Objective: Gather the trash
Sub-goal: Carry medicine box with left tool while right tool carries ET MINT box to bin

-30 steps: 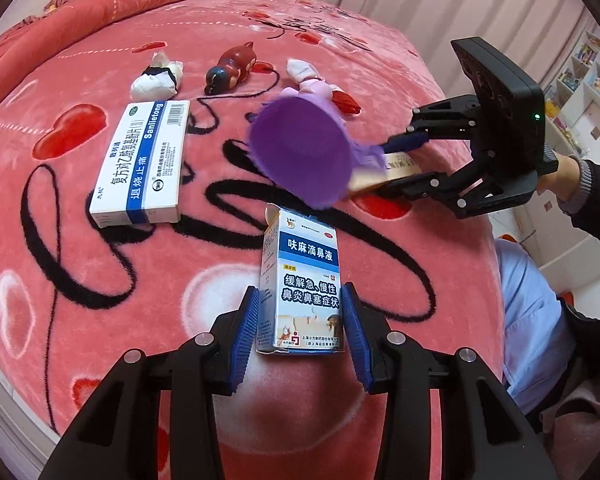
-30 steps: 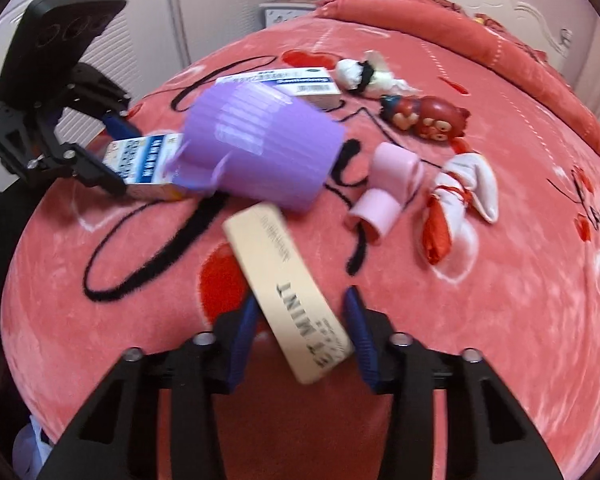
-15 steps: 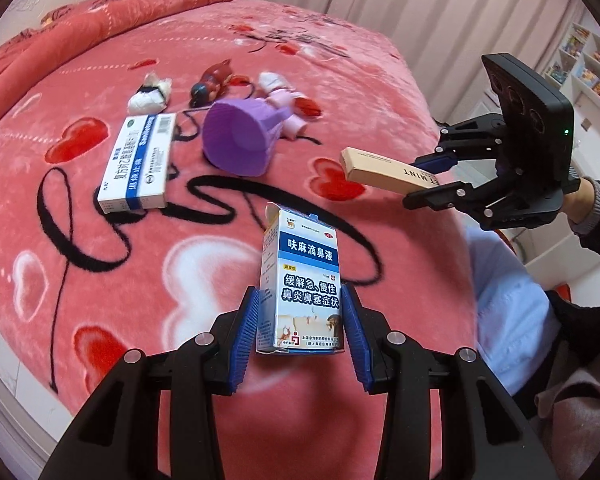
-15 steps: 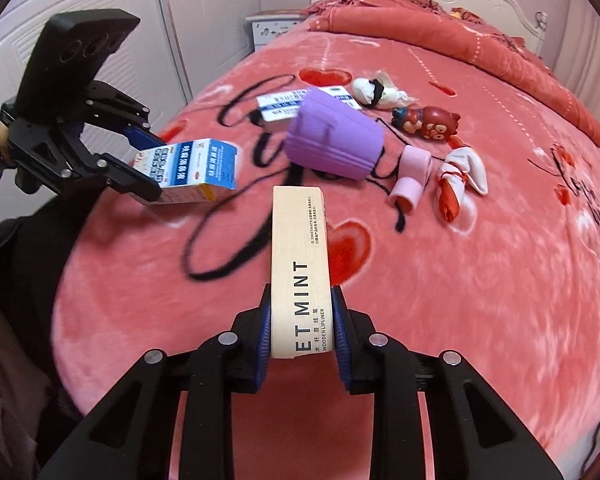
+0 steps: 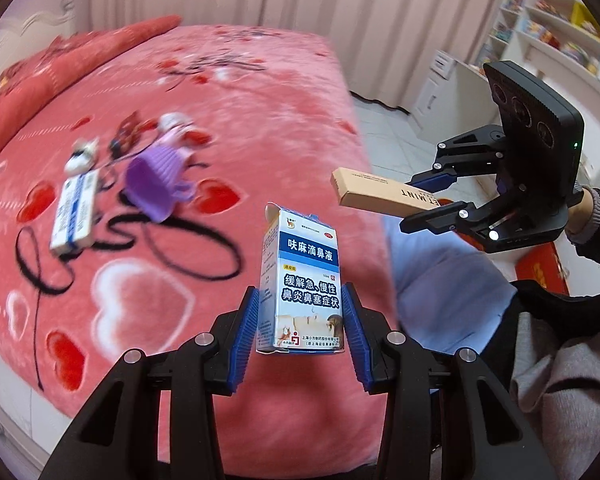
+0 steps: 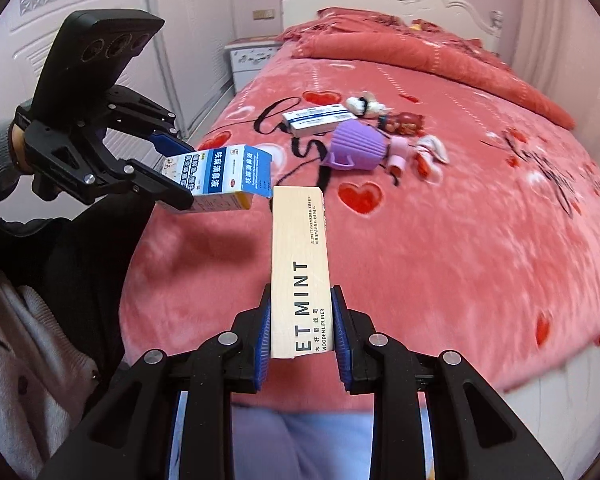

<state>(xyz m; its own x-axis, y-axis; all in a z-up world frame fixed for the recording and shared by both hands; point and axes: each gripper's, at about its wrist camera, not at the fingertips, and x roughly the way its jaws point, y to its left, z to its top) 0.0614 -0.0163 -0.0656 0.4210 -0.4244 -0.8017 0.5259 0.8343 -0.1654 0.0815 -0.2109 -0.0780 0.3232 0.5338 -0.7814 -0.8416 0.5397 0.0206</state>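
Observation:
My left gripper (image 5: pixel 302 320) is shut on a blue and white medicine box (image 5: pixel 302 280), held upright above the near edge of the red bed. My right gripper (image 6: pixel 300 334) is shut on a long tan lipliner box (image 6: pixel 300 264) printed "MINT". Each view shows the other gripper: the right gripper (image 5: pixel 432 200) with the tan lipliner box (image 5: pixel 380 194) at the right, the left gripper (image 6: pixel 172 172) with the medicine box (image 6: pixel 220 180) at the left. Farther back on the bed lie a purple cup (image 5: pixel 156 184) on its side and another white and blue box (image 5: pixel 74 210).
Small toys and cloth bits (image 6: pixel 400 132) lie past the purple cup (image 6: pixel 358 146) and the white and blue box (image 6: pixel 320 118). A light blue bag (image 5: pixel 440 280) sits below, by the bed's edge. A person's dark sleeve (image 6: pixel 80 260) is left. Shelves (image 5: pixel 540 28) stand far right.
Both grippers have pulled back from the bed and risen with their boxes. The tan box, loose and askew between the right pads a second ago, now sits straight and gripped.

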